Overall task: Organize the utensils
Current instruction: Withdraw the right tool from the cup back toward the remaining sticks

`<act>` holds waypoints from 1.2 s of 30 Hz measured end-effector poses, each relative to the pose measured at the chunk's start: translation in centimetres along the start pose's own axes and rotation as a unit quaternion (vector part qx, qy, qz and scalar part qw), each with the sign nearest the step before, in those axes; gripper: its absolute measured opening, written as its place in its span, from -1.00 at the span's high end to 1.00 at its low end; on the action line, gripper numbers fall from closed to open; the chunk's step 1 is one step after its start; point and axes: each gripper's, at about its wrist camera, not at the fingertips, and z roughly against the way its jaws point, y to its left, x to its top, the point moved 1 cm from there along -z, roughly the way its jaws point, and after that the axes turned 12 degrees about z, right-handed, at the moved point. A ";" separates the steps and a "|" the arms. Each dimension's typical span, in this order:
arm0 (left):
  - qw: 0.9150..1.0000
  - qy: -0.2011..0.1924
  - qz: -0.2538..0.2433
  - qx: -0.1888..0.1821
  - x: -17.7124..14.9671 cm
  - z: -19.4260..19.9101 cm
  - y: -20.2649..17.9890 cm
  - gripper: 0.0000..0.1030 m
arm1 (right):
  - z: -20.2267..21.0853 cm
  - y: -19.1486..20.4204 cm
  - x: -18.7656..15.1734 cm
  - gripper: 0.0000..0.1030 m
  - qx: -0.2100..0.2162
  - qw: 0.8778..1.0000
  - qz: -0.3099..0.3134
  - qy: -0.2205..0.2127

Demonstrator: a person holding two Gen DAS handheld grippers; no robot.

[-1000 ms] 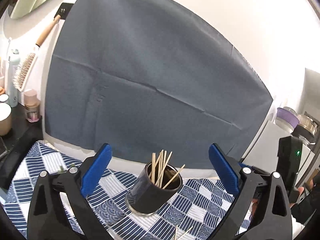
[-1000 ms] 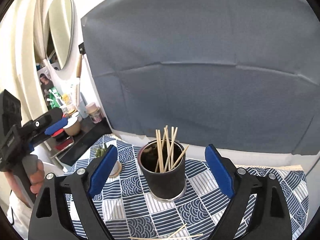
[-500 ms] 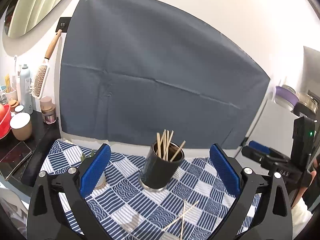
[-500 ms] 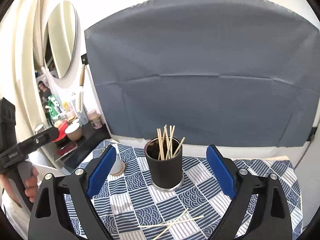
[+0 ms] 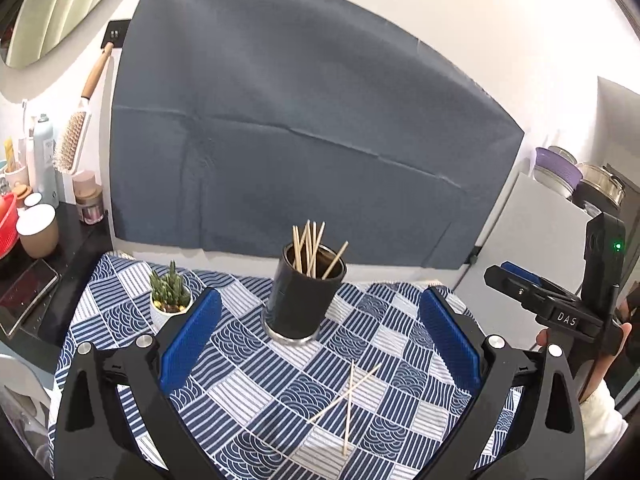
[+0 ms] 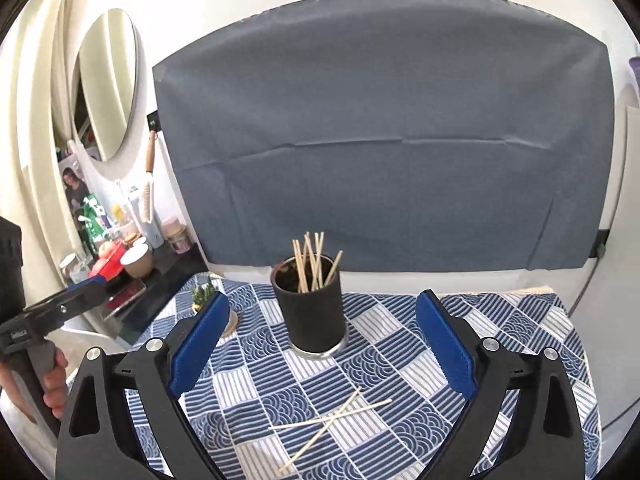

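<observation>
both grippers are standing with jaws wide apart and nothing between them: the left gripper point(image 5: 318, 354) and the right gripper point(image 6: 322, 354), whose jaws have just been opening a touch further. i am pulling both back from the black cup point(image 5: 303, 294) of skewers, so the two loose skewers point(image 5: 347, 396) crossed on the table point(image 5: 400, 440) are now coming into sight, still to be collected. only the left view is showing the pots at right; only the right view is showing the round mirror point(image 6: 106, 84).

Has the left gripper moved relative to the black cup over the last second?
Yes. The left gripper has backed away: the black cup sits farther off, and two loose sticks on the cloth now show.
</observation>
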 end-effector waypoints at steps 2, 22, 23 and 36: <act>1.000 0.004 -0.006 0.009 -0.2 -0.3 0.0 -0.88 | 0.0 -0.2 -0.6 -0.76 -0.001 1.000 -0.004 0.005; 0.988 0.140 -0.063 -0.025 -1.0 -7.0 4.1 -0.88 | -6.4 1.1 -6.7 -0.76 -0.068 0.986 -0.086 0.127; 0.986 0.148 -0.068 -0.029 -0.9 -7.5 4.3 -0.88 | -6.7 1.3 -7.0 -0.76 -0.069 0.985 -0.088 0.133; 0.955 0.250 -0.134 -0.086 -4.0 -14.3 5.6 -0.88 | -9.8 3.5 -13.5 -0.76 -0.111 0.964 -0.123 0.209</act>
